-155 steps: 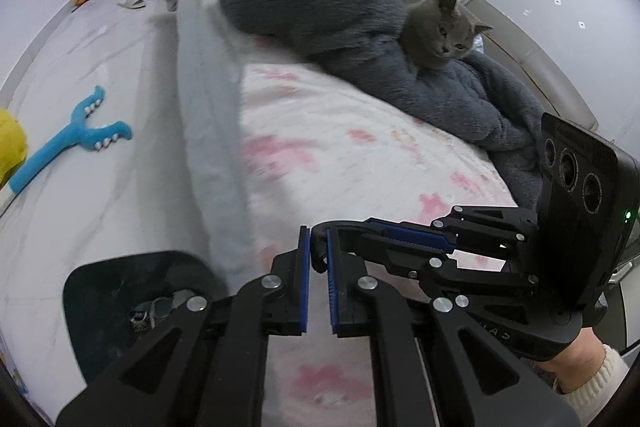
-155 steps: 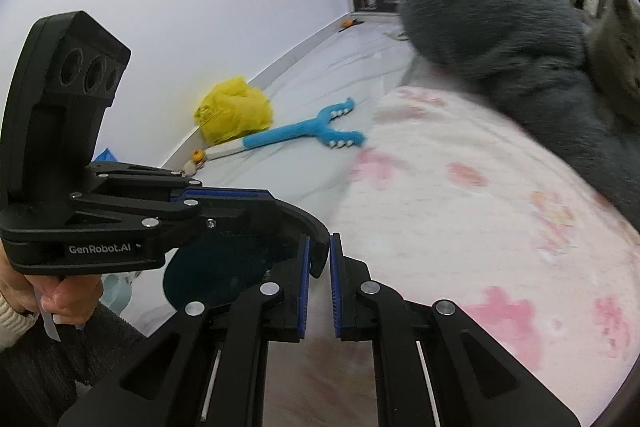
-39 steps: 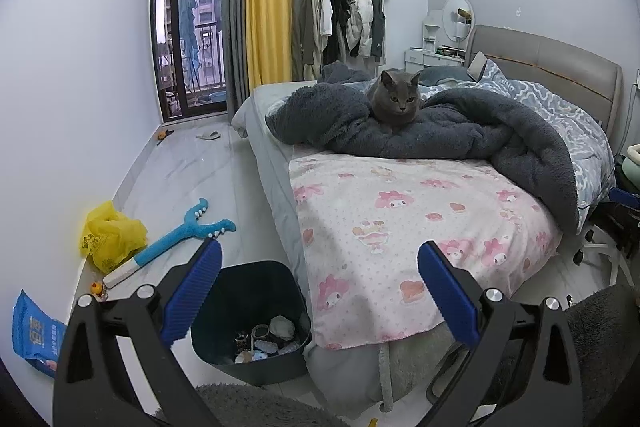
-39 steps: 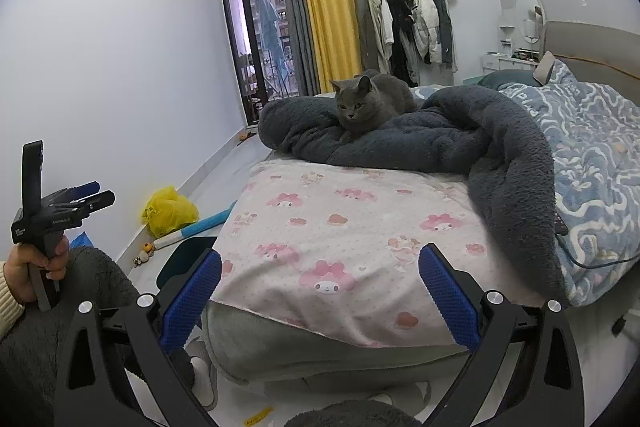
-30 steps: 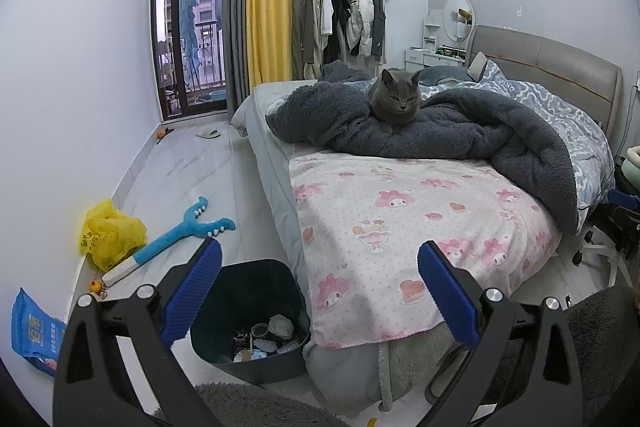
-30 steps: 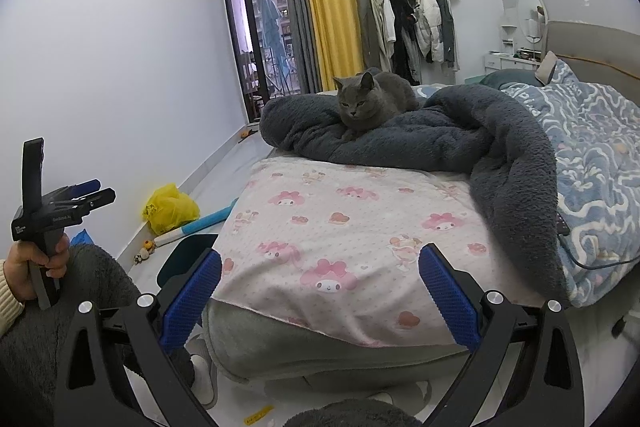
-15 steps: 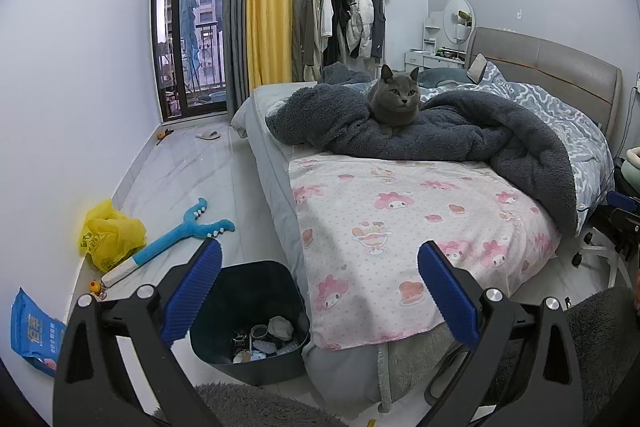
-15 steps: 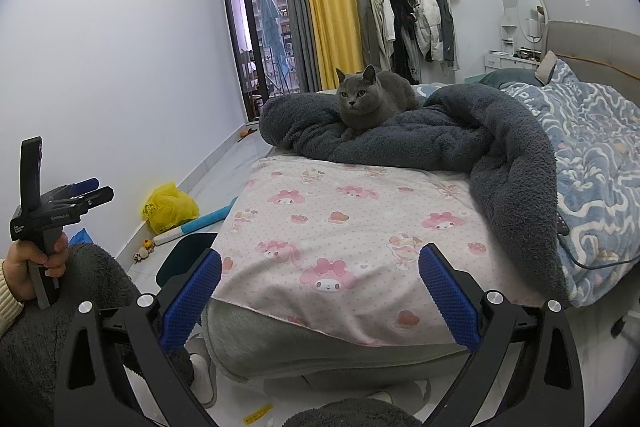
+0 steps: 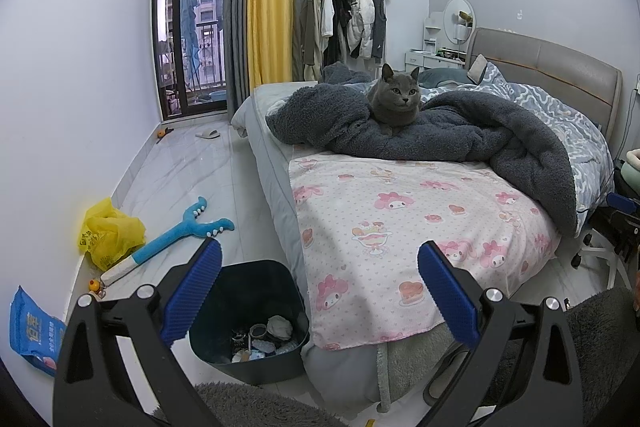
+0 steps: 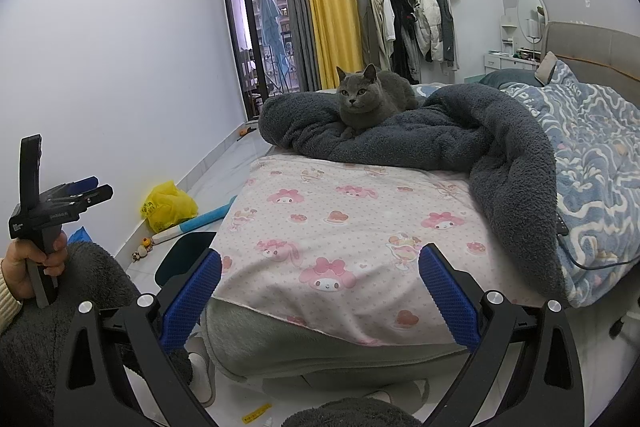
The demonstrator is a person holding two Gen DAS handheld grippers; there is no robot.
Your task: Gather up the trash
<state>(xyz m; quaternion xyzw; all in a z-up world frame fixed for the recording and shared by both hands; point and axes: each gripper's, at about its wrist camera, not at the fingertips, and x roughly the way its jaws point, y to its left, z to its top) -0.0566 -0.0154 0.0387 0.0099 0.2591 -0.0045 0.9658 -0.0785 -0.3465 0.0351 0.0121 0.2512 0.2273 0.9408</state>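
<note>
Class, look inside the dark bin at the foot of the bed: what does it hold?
The dark bin holds a small pile of trash on its bottom, including a crumpled pale wad. Its near wall hides the front of the floor.

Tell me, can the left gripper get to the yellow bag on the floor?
Probably yes. The left gripper is open and empty, and the yellow bag lies in the open by the wall, with only bare floor around it.
</note>
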